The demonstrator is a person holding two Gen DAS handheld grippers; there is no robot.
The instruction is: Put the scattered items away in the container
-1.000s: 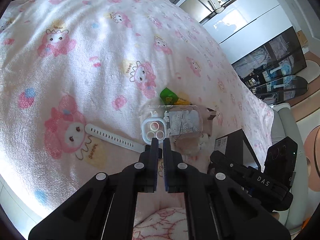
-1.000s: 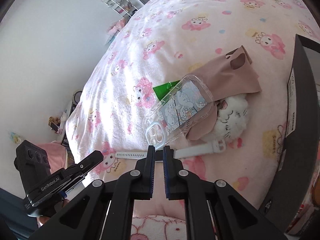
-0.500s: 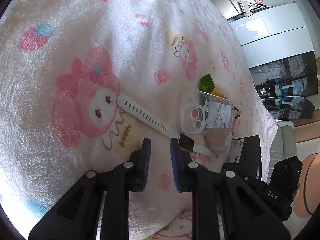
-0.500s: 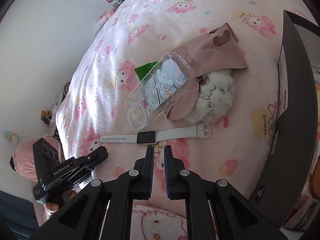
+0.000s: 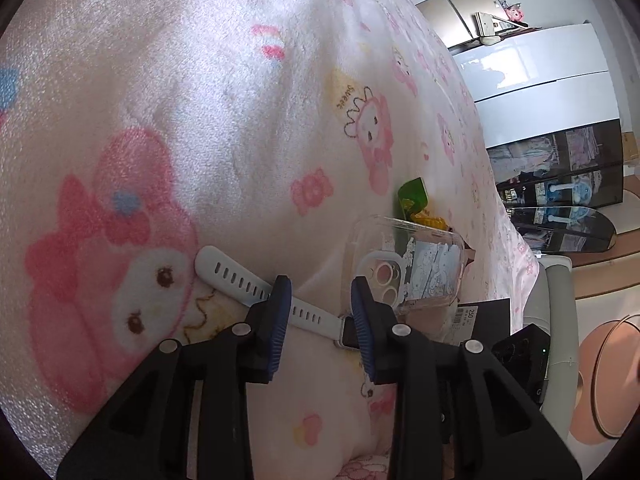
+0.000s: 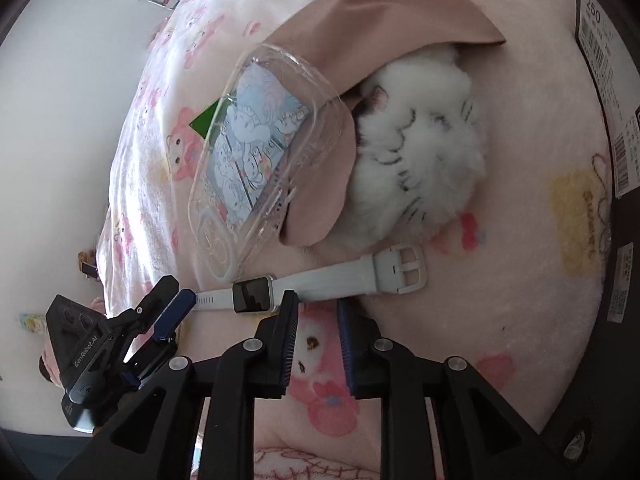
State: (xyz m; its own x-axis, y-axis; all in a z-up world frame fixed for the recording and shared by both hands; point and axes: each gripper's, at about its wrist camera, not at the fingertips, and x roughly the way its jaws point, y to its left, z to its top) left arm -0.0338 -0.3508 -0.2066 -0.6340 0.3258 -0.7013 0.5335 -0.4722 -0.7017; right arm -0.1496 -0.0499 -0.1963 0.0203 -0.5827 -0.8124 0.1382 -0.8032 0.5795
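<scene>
Watch in both sights

Watch lies flat on the blanket. Left gripper straddles its strap, right gripper hovers just short; both have just been opening, nothing pinched. Beyond, the phone case. Pads could snag fleece or skid off the thin strap.

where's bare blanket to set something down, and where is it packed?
Free: the wide stretch of blanket beyond the watch strap's holed end, and the patch between the buckle and the black box. Crowded: phone case, beige pouch, white plush and green packet overlap just past the watch, where both open grippers sit.
</scene>
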